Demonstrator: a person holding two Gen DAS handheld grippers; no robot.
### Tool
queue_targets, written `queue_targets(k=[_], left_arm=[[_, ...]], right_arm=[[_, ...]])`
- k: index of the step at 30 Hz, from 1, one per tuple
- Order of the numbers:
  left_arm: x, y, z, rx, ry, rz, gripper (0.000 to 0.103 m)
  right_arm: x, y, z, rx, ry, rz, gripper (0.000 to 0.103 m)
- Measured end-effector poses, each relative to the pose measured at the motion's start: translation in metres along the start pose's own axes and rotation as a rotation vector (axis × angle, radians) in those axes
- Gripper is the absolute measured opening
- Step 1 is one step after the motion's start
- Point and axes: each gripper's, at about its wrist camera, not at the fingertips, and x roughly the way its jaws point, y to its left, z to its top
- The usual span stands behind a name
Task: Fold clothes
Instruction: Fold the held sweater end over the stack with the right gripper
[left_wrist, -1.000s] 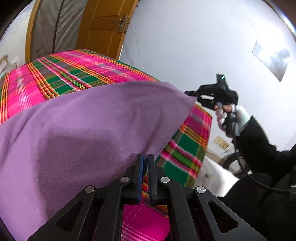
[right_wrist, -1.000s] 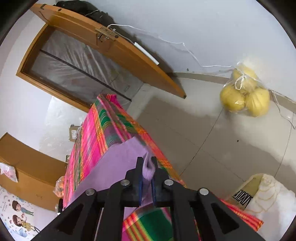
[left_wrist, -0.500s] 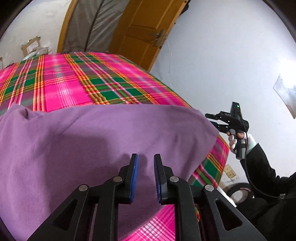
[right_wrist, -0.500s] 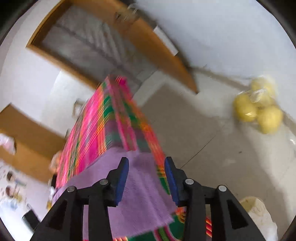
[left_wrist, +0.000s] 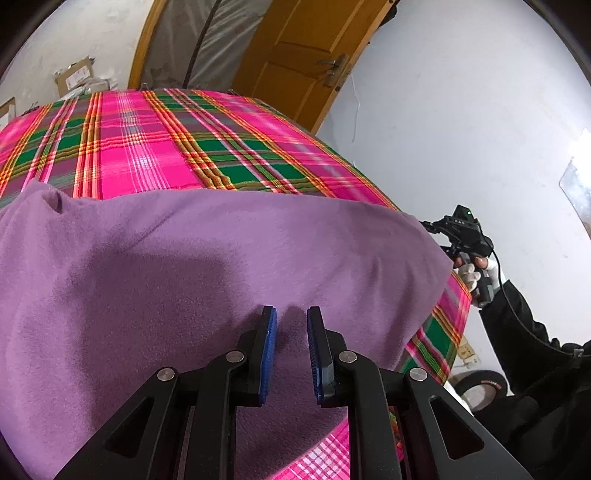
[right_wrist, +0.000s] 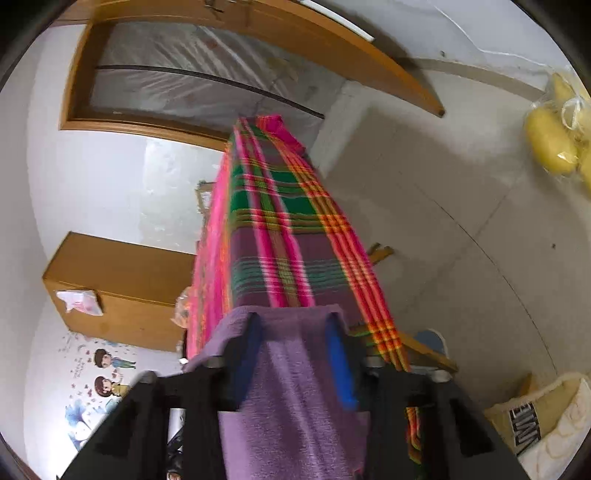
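Note:
A purple fleece garment (left_wrist: 207, 266) lies folded on the pink and green plaid tablecloth (left_wrist: 155, 147). My left gripper (left_wrist: 290, 317) hovers just above its near part, open and empty. My right gripper (right_wrist: 295, 325) is open wide over the garment's end (right_wrist: 291, 398) at the table's edge, holding nothing. In the left wrist view the right gripper (left_wrist: 439, 230) shows in a white-gloved hand beside the garment's right corner.
The plaid table (right_wrist: 273, 229) runs away toward a wooden door frame (right_wrist: 155, 125). A bag of yellow fruit (right_wrist: 554, 140) lies on the tiled floor to the right. A wooden cabinet (right_wrist: 122, 291) stands to the left. A tape roll (left_wrist: 480, 387) sits low right.
Both grippers were shut on the purple garment a second ago. Both have opened, let the cloth drop flat on the table and drawn back a little.

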Motion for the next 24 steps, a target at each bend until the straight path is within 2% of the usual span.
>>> queue_targets(k=[9, 15, 21, 24], left_arm=[[0.002, -0.002, 0.005, 0.009, -0.008, 0.023, 0.017], [0.004, 0.002, 0.006, -0.008, -0.010, 0.029, 0.017], [-0.006, -0.001, 0.007, 0.002, -0.032, 0.038, 0.017], [-0.006, 0.000, 0.007, -0.007, -0.040, 0.035, 0.017]], right_arm=[[-0.028, 0.034, 0.010, -0.140, -0.139, -0.033, 0.002], [-0.011, 0.031, 0.012, -0.138, -0.110, -0.141, 0.002], [-0.032, 0.068, 0.011, -0.217, -0.205, -0.113, 0.002], [-0.039, 0.063, 0.013, -0.199, -0.234, -0.168, 0.001]])
